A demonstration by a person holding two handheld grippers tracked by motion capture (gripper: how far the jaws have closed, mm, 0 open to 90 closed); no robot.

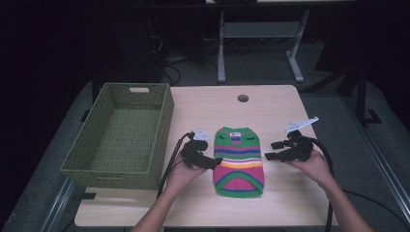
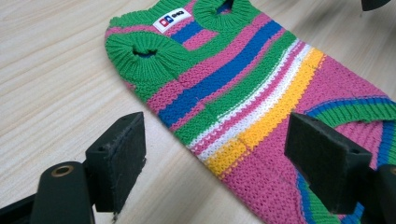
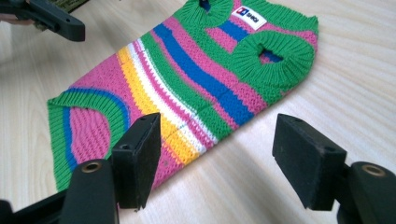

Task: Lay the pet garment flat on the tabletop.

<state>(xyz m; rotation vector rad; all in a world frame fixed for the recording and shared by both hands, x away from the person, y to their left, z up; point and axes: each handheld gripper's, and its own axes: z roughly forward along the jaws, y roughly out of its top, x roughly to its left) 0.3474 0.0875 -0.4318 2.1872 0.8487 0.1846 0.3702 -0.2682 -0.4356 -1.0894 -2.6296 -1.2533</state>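
While the striped knitted sweater (image 1: pixel 238 161) lies flat near the middle of the wooden surface (image 1: pixel 270 106), the high view shows the left hand-held gripper (image 1: pixel 211 164) at its left edge and the right hand-held gripper (image 1: pixel 271 150) just beside its right edge, with a green woven basket (image 1: pixel 121 135) further left. Seen from the left gripper view, the jaws stand wide apart with nothing clamped; the sweater (image 2: pixel 243 93) spreads between and beyond them. From the right gripper view, the jaws likewise stand apart, empty, one over the sweater's (image 3: pixel 187 88) yellow stripe, the other over bare surface (image 3: pixel 355 93).
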